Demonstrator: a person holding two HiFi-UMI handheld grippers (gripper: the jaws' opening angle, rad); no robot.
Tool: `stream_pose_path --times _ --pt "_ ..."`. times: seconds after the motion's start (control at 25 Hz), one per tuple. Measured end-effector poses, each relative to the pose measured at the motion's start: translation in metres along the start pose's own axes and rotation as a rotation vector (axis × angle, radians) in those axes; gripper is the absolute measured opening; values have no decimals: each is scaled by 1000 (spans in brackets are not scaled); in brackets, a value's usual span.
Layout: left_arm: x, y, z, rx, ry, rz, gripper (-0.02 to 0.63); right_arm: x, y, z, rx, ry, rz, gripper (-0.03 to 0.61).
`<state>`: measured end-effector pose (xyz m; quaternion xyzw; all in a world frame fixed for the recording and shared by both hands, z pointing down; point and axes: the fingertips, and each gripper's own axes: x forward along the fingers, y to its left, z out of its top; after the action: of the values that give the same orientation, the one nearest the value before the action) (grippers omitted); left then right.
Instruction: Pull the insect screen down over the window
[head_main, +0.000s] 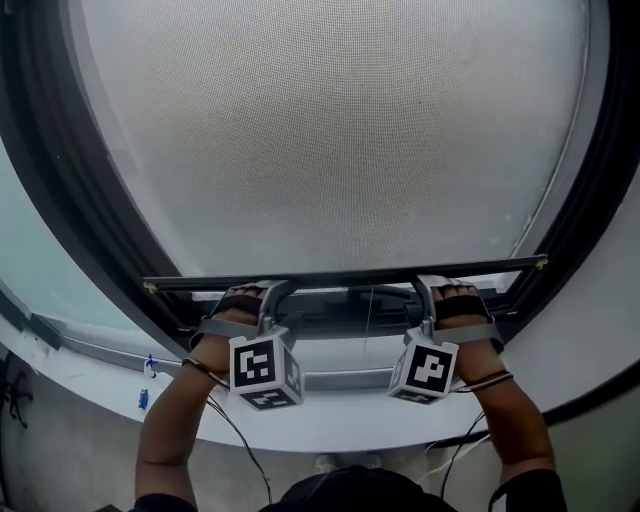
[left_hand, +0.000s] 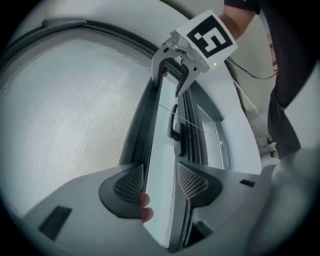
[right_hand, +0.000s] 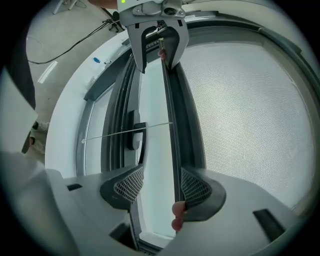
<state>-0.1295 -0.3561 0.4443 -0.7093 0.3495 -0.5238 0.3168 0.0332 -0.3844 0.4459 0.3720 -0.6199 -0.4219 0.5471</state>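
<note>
The grey mesh insect screen (head_main: 330, 130) covers most of the window, and its dark bottom bar (head_main: 345, 278) hangs a little above the lower frame. Both grippers sit just under that bar, the left gripper (head_main: 250, 298) towards its left end and the right gripper (head_main: 452, 295) towards its right. Each is open. In the left gripper view the left gripper (left_hand: 161, 182) straddles the bar's edge (left_hand: 142, 145) and a strip of pale glass. The right gripper (right_hand: 162, 185) does the same, with the bar (right_hand: 176, 150) beside its right pad. A person's fingertips show at both.
A dark window handle (right_hand: 134, 135) sits on the lower frame between the grippers, and a thin cord (right_hand: 115, 133) crosses it. The white sill (head_main: 330, 425) runs below. Cables (head_main: 240, 440) trail from the grippers to the floor.
</note>
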Motion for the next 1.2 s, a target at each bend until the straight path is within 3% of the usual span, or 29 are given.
stream_pose_path --times 0.4,0.8,1.2 --pt "-2 -3 -2 -26 36 -77 216 -4 3 4 37 21 134 233" --pt "7 -15 -5 -111 46 -82 216 1 17 8 117 52 143 233" --pt "35 -71 -18 -114 75 -153 216 17 76 6 106 39 222 233"
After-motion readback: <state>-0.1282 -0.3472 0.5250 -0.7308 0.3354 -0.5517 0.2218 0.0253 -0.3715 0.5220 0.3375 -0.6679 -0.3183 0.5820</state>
